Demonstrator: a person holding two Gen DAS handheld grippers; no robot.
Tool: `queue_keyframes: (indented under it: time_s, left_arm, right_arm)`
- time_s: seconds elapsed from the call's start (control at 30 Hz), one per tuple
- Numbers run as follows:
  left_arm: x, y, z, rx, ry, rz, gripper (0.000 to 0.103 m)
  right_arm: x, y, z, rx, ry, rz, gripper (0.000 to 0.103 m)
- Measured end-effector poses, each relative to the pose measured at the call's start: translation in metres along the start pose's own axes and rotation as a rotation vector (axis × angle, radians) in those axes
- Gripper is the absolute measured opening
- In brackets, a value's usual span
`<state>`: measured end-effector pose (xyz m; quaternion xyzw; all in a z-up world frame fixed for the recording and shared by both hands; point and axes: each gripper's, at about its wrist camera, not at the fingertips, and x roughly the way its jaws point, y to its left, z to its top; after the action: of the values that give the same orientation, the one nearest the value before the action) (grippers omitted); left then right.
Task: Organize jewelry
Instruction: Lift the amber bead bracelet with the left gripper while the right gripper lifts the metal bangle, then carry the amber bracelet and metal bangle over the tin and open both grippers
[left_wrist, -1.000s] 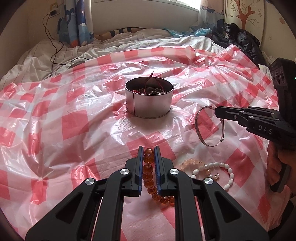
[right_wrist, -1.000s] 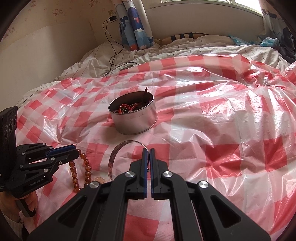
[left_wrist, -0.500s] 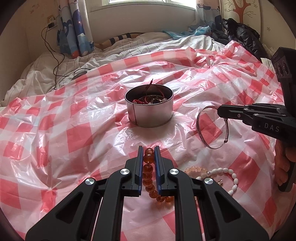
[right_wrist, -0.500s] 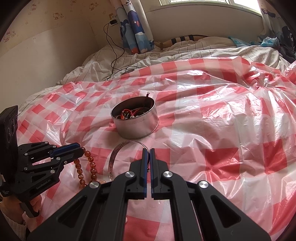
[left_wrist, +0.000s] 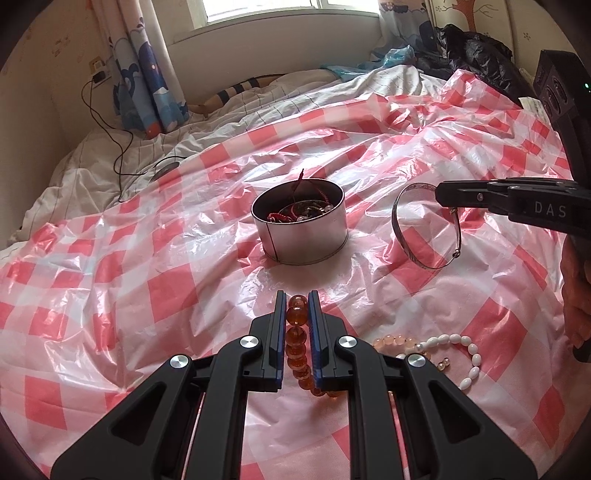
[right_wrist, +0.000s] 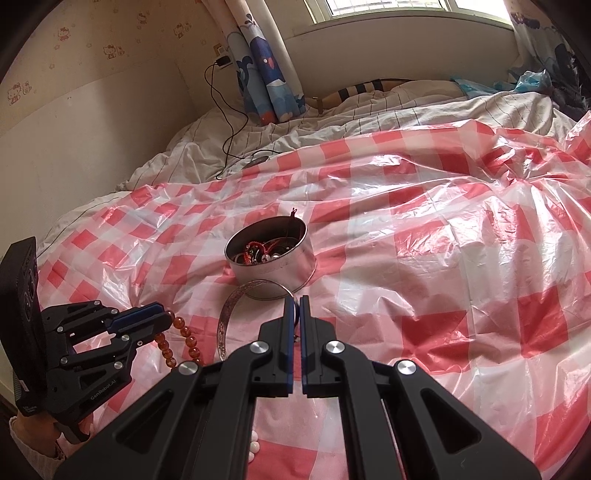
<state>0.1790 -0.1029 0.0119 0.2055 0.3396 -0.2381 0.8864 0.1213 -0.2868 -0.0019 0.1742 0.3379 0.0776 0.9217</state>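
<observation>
round tin (left_wrist: 303, 236) holds tangled jewelry; left claw (left_wrist: 297, 306) pinches amber beads (left_wrist: 295, 332), right claw (right_wrist: 294, 302) pinches bangle (right_wrist: 227, 321)

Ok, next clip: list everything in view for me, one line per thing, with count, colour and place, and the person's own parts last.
Tin: one, silver, round, mid-sheet, red cords and other jewelry inside.
Amber bead bracelet: one, orange-brown, clamped in the left claw.
Bangle: one, silver, held in the right claw, right of the tin.
White bead bracelet: one, white, on the sheet, near right.
Pink bead bracelet: one, pale pink, beside the white one.
Plastic sheet: one, red-and-white check, spread over the bed.
Bedding: white with thin lines, behind the sheet.
Curtain: blue cartoon print, by the window.
Charger cable: one, black, from the wall onto the bed.
Dark clothing: black, far right.
Left claw: shut on the beads.
Right claw: shut on the bangle.
</observation>
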Motion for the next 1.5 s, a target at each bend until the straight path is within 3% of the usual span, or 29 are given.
queue_keyframes:
  time_s: [0.63,0.9,1.1,1.33,1.5]
  left_arm:
    - [-0.002,-0.005,0.007,0.042,-0.020,0.031,0.010]
    - [-0.019,0.023,0.031,-0.103,-0.077,-0.121,0.010]
    - [-0.018,0.038,0.067,-0.155,-0.116,-0.184,0.010]
    - [0.017,0.048,0.109,-0.237,-0.147,-0.290,0.010]
    - [0.060,0.052,0.121,-0.306,-0.108,-0.320,0.010]
  right_arm:
    - [0.027,-0.016,0.032,0.037,-0.007,0.009,0.004]
    - [0.018,-0.026,0.038,0.072,-0.049,-0.008,0.005]
    - [0.014,-0.027,0.040,0.079,-0.063,-0.013,0.005]
    - [0.012,-0.031,0.041,0.095,-0.069,-0.011,0.005]
    - [0.014,-0.033,0.041,0.100,-0.066,-0.012,0.005]
